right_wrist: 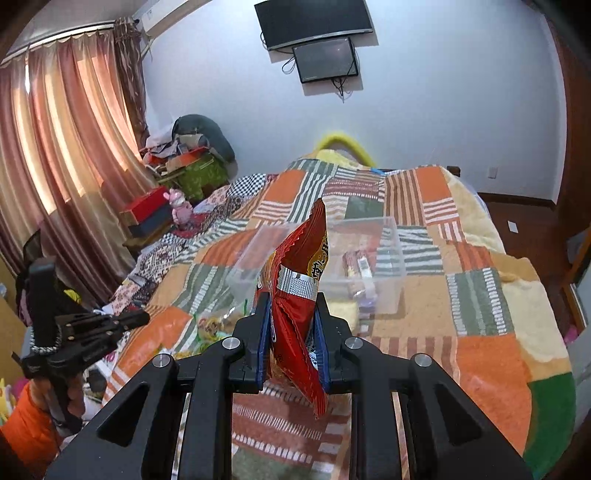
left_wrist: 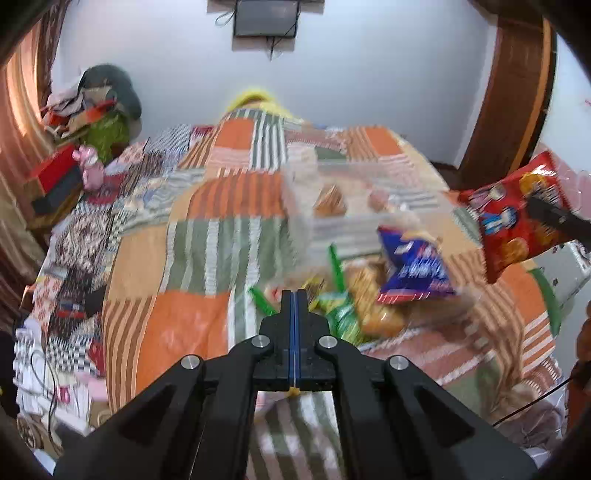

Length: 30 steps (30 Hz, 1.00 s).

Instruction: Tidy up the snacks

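Right hand-held gripper (right_wrist: 291,332) clamps the upright red snack bag (right_wrist: 295,295); left one (left_wrist: 294,295) shut, empty.

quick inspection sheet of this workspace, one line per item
surface: patchwork bedspread, rumpled
job's things: red snack bag held; clear plastic box on the bed, packets inside; blue snack bag and other packets, blurred, piled by the box
clutter: red box, pink toy, heap of clothes beside the bed
grippers: left hand-held gripper shut, nothing between its pads; right hand-held gripper shut on the red snack bag
cables: thin cords under the wall screens
surroundings: curtains, white wall, two wall screens
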{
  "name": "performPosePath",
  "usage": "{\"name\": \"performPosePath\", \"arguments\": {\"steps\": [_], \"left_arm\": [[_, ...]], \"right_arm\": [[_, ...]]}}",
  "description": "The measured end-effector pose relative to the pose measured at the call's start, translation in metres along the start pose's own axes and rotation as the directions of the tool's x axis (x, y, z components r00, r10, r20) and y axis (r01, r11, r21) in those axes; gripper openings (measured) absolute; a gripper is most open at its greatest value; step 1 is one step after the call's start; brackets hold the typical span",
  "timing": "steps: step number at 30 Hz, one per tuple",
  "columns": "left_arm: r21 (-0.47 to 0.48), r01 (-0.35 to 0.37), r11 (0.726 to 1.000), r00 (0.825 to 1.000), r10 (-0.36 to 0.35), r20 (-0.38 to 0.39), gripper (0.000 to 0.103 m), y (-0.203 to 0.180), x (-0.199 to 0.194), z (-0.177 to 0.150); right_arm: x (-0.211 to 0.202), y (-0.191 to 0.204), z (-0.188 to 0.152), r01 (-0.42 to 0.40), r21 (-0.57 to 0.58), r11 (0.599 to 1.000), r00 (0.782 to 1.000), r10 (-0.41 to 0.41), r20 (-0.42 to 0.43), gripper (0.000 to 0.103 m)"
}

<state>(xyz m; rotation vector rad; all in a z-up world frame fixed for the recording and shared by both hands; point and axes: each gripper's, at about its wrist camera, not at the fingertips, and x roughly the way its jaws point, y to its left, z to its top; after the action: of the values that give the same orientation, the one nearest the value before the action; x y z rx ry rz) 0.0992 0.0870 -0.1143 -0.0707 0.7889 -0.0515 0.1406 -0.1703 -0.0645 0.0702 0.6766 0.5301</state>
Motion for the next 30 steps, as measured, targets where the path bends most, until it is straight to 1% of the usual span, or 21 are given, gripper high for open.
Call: {"name": "performPosePath", "arguments": {"steps": [2, 4, 6, 7, 8, 9, 11, 12, 15, 18, 19, 21, 22, 23, 24, 26, 29, 30], "left_arm": [[0.014, -0.005, 1.0, 1.0, 0.005, 0.019, 0.0, -0.003, 0.0, 0.009], [0.03, -0.003, 1.0, 1.0, 0.002, 0.022, 0.0, -0.006, 0.002, 0.015], [0.037, -0.011, 0.999, 1.0, 0.01, 0.004, 0.001, -0.007, 0.005, 0.014], [0.035, -0.01, 0.999, 1.0, 0.011, -0.019, 0.005, -0.006, 0.009, 0.01], [0.037, -0.009, 0.999, 0.999, 0.01, -0.044, 0.015, -0.004, 0.014, 0.007], [0.04, -0.013, 0.999, 0.997, 0.016, -0.071, 0.022, -0.003, 0.019, 0.002], [0.043, -0.049, 0.998, 0.991, 0.054, -0.119, 0.059, 0.001, 0.031, -0.015], [0.039, -0.064, 0.997, 0.989, 0.069, -0.133, 0.062, 0.003, 0.036, -0.022], [0.006, -0.083, 0.996, 0.975, 0.083, -0.207, 0.063, 0.015, 0.054, -0.044], [-0.071, -0.063, 0.995, 0.96, 0.04, -0.278, 0.063, 0.03, 0.072, -0.062], [-0.08, -0.061, 0.995, 0.958, 0.036, -0.285, 0.063, 0.031, 0.075, -0.065], [-0.091, -0.039, 0.995, 0.955, 0.011, -0.295, 0.055, 0.032, 0.081, -0.07], [-0.103, -0.015, 0.995, 0.951, -0.017, -0.307, 0.047, 0.031, 0.087, -0.074], [-0.108, -0.01, 0.994, 0.951, -0.024, -0.308, 0.045, 0.031, 0.089, -0.076], [-0.105, -0.014, 0.994, 0.955, -0.017, -0.297, 0.044, 0.029, 0.09, -0.078], [-0.088, -0.032, 0.996, 0.963, 0.008, -0.27, 0.034, 0.025, 0.088, -0.078], [-0.101, -0.022, 0.995, 0.966, -0.005, -0.257, 0.028, 0.026, 0.083, -0.076], [-0.092, -0.03, 0.995, 0.968, 0.006, -0.252, 0.027, 0.026, 0.082, -0.074]], "right_arm": [[0.002, -0.002, 0.003, -0.002, 0.006, 1.0, 1.0, 0.001, 0.004, 0.019], [0.005, -0.004, 0.005, -0.001, 0.011, 1.0, 1.0, 0.001, 0.005, 0.019], [0.006, -0.006, 0.005, -0.002, 0.012, 1.0, 1.0, 0.002, 0.003, 0.019], [0.006, -0.007, 0.004, -0.002, 0.012, 1.0, 1.0, 0.002, 0.002, 0.019], [0.007, -0.008, 0.004, -0.002, 0.013, 1.0, 1.0, 0.002, 0.0, 0.019], [0.007, -0.009, 0.003, -0.004, 0.014, 1.0, 1.0, 0.004, -0.002, 0.019], [0.009, -0.011, 0.002, -0.007, 0.019, 1.0, 1.0, 0.007, -0.008, 0.019], [0.01, -0.011, 0.001, -0.008, 0.021, 1.0, 1.0, 0.008, -0.01, 0.019], [0.012, -0.012, 0.0, -0.009, 0.023, 1.0, 1.0, 0.009, -0.021, 0.019], [0.014, -0.012, 0.0, -0.008, 0.02, 1.0, 1.0, 0.008, -0.029, 0.019], [0.014, -0.012, 0.0, -0.008, 0.02, 1.0, 1.0, 0.009, -0.03, 0.019], [0.016, -0.012, 0.0, -0.008, 0.017, 1.0, 0.999, 0.009, -0.034, 0.019], [0.016, -0.012, 0.0, -0.008, 0.016, 1.0, 0.999, 0.008, -0.035, 0.019], [0.017, -0.012, 0.0, -0.008, 0.015, 1.0, 0.999, 0.008, -0.037, 0.019], [0.018, -0.012, 0.001, -0.008, 0.015, 1.0, 0.999, 0.009, -0.038, 0.019], [0.019, -0.012, 0.0, -0.007, 0.015, 1.0, 0.999, 0.008, -0.041, 0.019], [0.02, -0.015, 0.001, -0.007, 0.016, 1.0, 0.999, 0.008, -0.042, 0.019], [0.02, -0.015, 0.001, -0.007, 0.016, 1.0, 0.999, 0.008, -0.041, 0.019]]}}
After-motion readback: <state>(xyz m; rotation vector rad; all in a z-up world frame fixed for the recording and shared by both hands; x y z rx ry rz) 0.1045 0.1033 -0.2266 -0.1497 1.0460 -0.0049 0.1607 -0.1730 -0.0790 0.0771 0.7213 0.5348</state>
